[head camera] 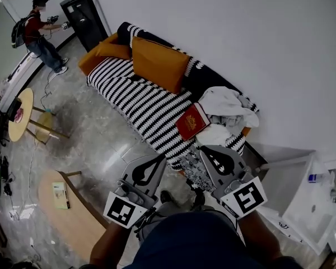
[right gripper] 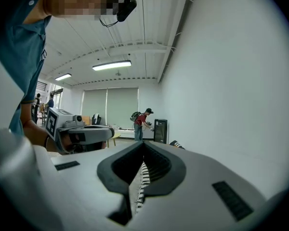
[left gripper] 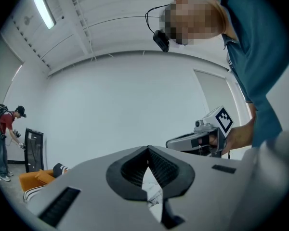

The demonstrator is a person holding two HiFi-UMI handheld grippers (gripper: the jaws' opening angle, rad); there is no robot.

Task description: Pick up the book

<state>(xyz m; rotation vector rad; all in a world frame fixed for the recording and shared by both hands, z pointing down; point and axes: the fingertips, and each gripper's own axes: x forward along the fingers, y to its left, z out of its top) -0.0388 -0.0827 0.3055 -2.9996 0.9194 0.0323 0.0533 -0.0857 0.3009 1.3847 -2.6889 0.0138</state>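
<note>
- Two grippers, left [head camera: 158,158] and right [head camera: 204,149], are clenched and empty, just off the sofa's [head camera: 140,102] front edge.
- Flat, rectangular red book [head camera: 192,121] lies on the sofa's striped knit seat, long axis crosswise toward the backrest, beside crumpled white cloth [head camera: 227,108].

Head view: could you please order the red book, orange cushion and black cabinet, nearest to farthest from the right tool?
1. Red book, on the sofa before the right tool.
2. Orange cushion, farther along the sofa.
3. Black cabinet, at upper left.
</note>
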